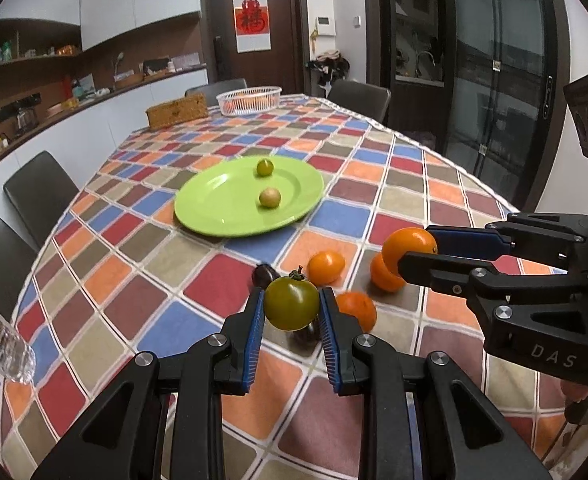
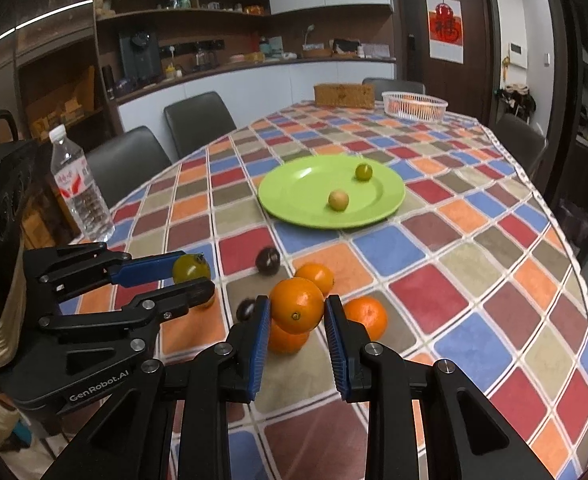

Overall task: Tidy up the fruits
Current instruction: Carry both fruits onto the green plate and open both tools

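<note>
I am holding two fruits clear of the checked tablecloth. My left gripper is clamped on a green tomato, pads pressing both flanks, stem up. My right gripper is closed on an orange, gripped across its middle.

The green plate is lying farther off, near the table's centre, with two small greenish fruits already on it. Three more oranges and two dark fruits are sitting on the cloth just below my fingers.

Risks I am judging:
- Tomato skin is smooth and soft, so squeezing harder could split it and easing off could let it slip.
- Both grippers are working close together, so a collision seems possible.
- Round fruit released onto the shallow plate may roll off, or knock the two already there.
</note>
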A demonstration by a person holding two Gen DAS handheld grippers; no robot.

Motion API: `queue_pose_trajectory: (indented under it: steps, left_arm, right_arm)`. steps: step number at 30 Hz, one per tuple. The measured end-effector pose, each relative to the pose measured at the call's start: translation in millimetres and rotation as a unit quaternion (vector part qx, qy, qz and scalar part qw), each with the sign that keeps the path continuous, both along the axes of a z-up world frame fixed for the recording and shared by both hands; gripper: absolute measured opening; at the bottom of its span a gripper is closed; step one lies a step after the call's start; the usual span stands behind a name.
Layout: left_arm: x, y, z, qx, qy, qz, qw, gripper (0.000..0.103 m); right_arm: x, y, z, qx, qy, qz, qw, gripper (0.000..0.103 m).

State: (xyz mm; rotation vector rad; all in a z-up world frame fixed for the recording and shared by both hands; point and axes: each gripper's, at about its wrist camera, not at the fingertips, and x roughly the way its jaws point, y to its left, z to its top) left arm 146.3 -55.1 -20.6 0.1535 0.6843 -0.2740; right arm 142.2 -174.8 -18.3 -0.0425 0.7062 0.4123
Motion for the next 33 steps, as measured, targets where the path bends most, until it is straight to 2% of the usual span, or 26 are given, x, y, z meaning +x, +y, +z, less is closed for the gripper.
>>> queue_pose_trajectory:
  steps: [11, 18, 33]
  left_arm:
    - [23.5, 0.9, 30.0, -0.022, -0.032, 0.005, 0.9992, 0.027]
    - [51.5, 5.6, 40.7, -0.041, -0.027, 0.009, 0.9988, 0.027]
    - [122.7, 11.2, 46.9, -0.063, 0.008, 0.021, 0.9978, 0.027]
  right_arm:
    - [18.6, -3.4, 27.9, 0.015, -0.039, -0.004, 0.999, 0.029]
    - [42.3, -1.8, 39.4, 0.021, -0.048, 0.0, 0.999, 0.029]
    - [114.2, -0.5, 52.3, 0.019, -0.033, -0.001, 0.999, 0.029]
